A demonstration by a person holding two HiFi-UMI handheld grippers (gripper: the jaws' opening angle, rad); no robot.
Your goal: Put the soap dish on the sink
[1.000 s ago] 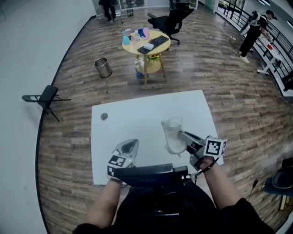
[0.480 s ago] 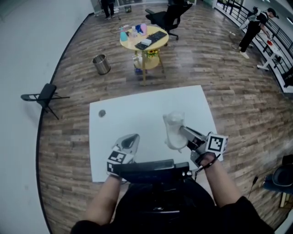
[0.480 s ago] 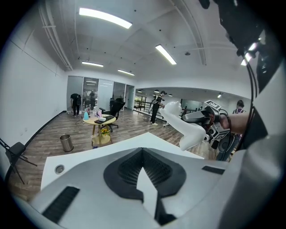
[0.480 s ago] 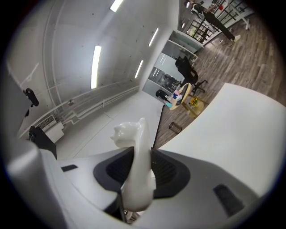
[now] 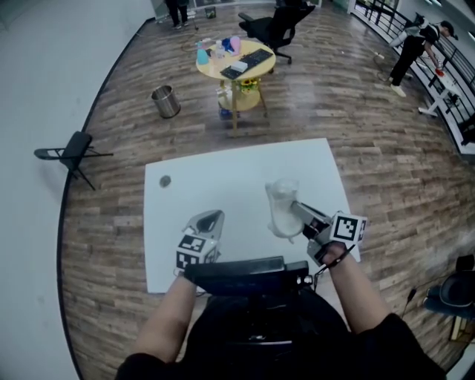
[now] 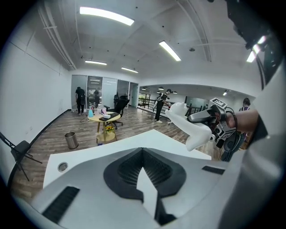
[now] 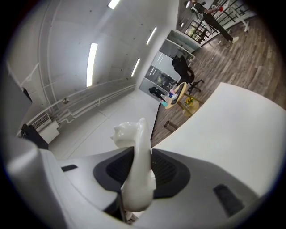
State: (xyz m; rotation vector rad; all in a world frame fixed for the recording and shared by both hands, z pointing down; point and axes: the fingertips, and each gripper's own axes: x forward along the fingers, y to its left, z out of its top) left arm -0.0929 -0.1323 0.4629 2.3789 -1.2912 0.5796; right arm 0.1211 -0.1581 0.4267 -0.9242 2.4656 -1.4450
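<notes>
Item: black folding chair [image 5: 70, 153], far left, on the wood floor [image 5: 111, 223], well apart from the bench.
Item: metal bin [image 5: 165, 102], far, standing upright on the floor.
Item: white bench [image 5: 237, 171], centre. A small round grey disc [image 5: 164, 180] lies at its far-left corner.
Item: left claw [image 5: 210, 220], over the near-left part of the bench. Clenched, tips together, nothing between the jaws. The marker cube [image 5: 191, 252] sits behind it, towards the person.
Item: round yellow table [image 5: 234, 63], far centre, carrying a keyboard [image 5: 247, 65] and bottles. A black office chair [image 5: 276, 30] stands just beyond it.
Item: soap dish [image 5: 282, 209], white and glossy, to the right of centre over the bench. It is lifted clear of the bench top and well apart from the left claw.
Item: right claw [image 5: 295, 211], near right. It grasps the soap dish by its near edge, both jaws pressed on it.
Item: person [image 5: 410, 50], far right, beside a railing [image 5: 386, 18].
</notes>
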